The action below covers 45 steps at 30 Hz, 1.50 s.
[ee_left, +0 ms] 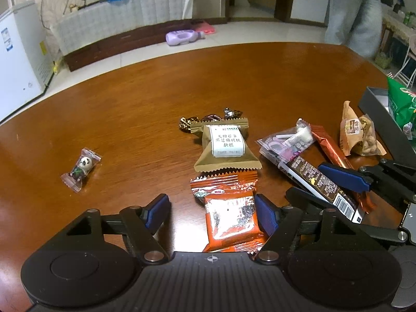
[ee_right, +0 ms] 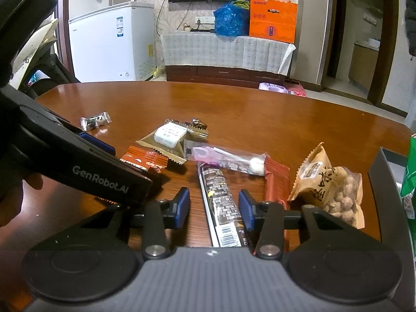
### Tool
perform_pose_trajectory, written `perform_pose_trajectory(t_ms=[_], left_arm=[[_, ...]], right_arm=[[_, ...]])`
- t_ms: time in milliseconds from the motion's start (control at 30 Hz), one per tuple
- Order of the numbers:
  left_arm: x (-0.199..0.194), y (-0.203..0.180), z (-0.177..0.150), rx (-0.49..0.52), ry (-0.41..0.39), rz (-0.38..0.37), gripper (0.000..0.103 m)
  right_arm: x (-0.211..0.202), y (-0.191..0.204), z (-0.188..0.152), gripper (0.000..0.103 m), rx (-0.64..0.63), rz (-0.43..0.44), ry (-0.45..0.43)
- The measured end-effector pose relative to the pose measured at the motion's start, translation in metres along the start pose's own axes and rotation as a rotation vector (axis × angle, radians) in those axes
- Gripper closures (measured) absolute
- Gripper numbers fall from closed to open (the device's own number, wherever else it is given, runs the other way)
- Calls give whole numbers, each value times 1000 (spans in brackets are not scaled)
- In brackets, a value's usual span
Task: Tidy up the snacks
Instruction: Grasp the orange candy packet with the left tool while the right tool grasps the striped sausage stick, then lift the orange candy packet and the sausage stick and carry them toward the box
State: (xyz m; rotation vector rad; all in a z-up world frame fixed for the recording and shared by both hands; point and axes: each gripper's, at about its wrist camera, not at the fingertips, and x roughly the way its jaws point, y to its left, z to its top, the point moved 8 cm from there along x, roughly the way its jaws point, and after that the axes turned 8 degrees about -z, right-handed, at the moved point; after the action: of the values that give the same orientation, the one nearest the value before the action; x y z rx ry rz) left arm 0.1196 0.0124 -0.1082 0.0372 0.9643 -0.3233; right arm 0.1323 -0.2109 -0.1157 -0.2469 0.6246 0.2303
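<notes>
Left wrist view looks down on a brown wooden table [ee_left: 156,98] strewn with snacks. The left gripper [ee_left: 212,212] fills the bottom of the frame with its jaws spread; an orange snack packet [ee_left: 230,221] lies between them, its right edge touching or just beside the right blue pad, while the left pad stands clear of it. Just above it, in the middle of the frame, lies a tan packet with a white label [ee_left: 226,147], and behind that a few dark foil-wrapped candies [ee_left: 208,118]. Alone at the left sits a small panda candy [ee_left: 82,167]. At the right, a clear packet with pink print [ee_left: 286,140] overlaps a dark bar with a barcode [ee_left: 322,184] and a reddish-brown bar [ee_left: 329,145]; beyond them stands a bag of nuts [ee_left: 361,136] beside a grey box [ee_left: 382,109] and a green bag [ee_left: 401,109] at the right edge.

Right wrist view shows the right gripper [ee_right: 213,209] at the bottom centre, jaws partly spread on either side of the dark bar [ee_right: 221,200]. The right pad sits at the bar's edge, the left pad stands off it with bare table between, so the bar is straddled rather than pinched. The reddish-brown bar [ee_right: 277,182] lies just right of it, under the right finger. The left gripper's dark body [ee_right: 78,161] reaches in from the left of the frame, over the orange packet [ee_right: 143,161].
</notes>
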Motion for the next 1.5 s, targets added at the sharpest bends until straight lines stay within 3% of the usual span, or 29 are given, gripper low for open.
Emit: perform_pose_trajectory(t_ms=[167, 233, 367, 667, 1233, 1500], left_arm=[[-3, -2, -1, 7, -4, -7, 39], [-4, -2, 0, 6, -3, -9, 44], [-7, -7, -1, 26, -4, -22, 64], [-10, -7, -2, 24, 10, 12, 66], [-50, -14, 10, 38, -80, 56, 66], [-49, -15, 8, 38, -71, 53, 66]], right_arm=[[0, 3, 0, 66, -18, -7, -13], [-1, 6, 0, 73, -31, -5, -17], [-1, 8, 0, 77, -41, -11, -18], [-3, 2, 3, 77, 13, -7, 0], [-36, -1, 16, 78, 27, 15, -49], [-28, -5, -7, 78, -25, 24, 90]])
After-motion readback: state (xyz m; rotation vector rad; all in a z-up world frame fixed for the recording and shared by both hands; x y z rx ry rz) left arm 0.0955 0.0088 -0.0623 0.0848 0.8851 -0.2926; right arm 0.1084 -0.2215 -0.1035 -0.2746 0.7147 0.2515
